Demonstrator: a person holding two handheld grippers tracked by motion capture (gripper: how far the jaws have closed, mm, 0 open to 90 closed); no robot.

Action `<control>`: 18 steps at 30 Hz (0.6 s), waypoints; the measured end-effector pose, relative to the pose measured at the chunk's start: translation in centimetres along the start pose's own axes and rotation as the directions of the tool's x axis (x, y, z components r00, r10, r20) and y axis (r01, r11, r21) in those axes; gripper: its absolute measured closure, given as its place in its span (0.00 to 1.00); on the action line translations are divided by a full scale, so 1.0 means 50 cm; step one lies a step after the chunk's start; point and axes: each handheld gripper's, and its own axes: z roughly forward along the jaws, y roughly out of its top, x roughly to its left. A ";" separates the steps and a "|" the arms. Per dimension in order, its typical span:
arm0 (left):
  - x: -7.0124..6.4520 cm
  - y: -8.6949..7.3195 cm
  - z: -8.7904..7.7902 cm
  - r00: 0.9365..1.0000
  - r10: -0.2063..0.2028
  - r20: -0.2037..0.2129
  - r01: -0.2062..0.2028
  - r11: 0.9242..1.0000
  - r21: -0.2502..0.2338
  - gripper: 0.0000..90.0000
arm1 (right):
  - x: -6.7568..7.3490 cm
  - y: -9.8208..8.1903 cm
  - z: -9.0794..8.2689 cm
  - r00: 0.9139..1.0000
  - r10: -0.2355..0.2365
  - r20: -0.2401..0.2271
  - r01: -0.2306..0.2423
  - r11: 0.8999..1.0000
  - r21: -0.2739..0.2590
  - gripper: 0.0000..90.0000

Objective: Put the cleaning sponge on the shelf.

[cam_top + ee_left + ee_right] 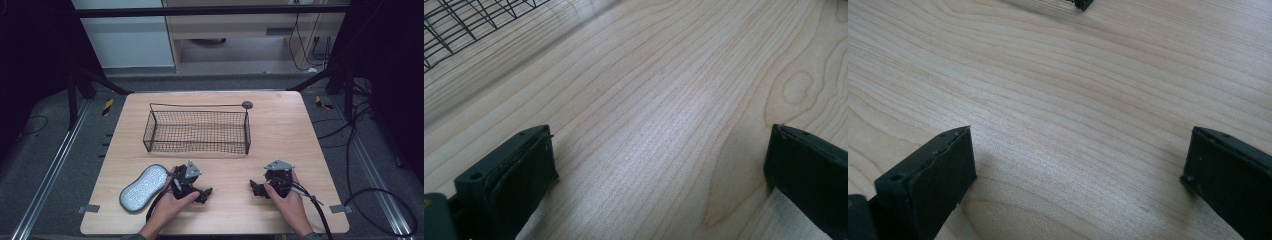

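Observation:
A black wire basket (197,131) stands empty at the middle back of the wooden table (280,125). Its mesh crosses the top left corner of the left gripper view (459,25). A grey oblong pad (144,187) lies flat near the front left. My left gripper (200,187) rests low just right of the pad and is held by a hand. It is open (659,150) over bare wood. My right gripper (260,185) sits at the front right, also hand-held. It is open (1078,155) with only wood between its jaws.
A small grey round disc (247,104) sits by the basket's back right corner. A dark corner piece (1083,4) pokes in at the top edge of the right gripper view. Black frame legs and loose cables (370,200) surround the table on the floor.

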 end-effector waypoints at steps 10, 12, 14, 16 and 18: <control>0.005 0.006 -0.022 1.000 0.002 0.014 -0.002 1.000 -0.022 0.03 | 0.001 -0.001 -0.001 1.000 0.004 0.005 -0.004 1.000 0.000 0.00; 0.009 0.011 -0.033 1.000 0.009 0.015 -0.008 1.000 -0.026 0.03 | 0.001 -0.001 -0.001 1.000 0.003 0.005 -0.003 1.000 0.000 0.00; 0.016 0.011 -0.048 1.000 0.007 0.017 -0.006 0.999 -0.039 0.03 | 0.001 -0.001 -0.001 1.000 0.003 0.003 -0.003 1.000 0.001 0.00; 0.028 0.010 -0.061 0.999 -0.012 0.038 0.015 0.998 -0.058 0.03 | 0.001 -0.001 -0.001 1.000 0.003 0.003 -0.003 1.000 0.001 0.00; 0.045 0.005 -0.081 0.999 -0.020 0.033 0.023 0.997 -0.076 0.04 | 0.002 -0.001 -0.002 1.000 0.005 0.000 -0.005 1.000 0.001 0.00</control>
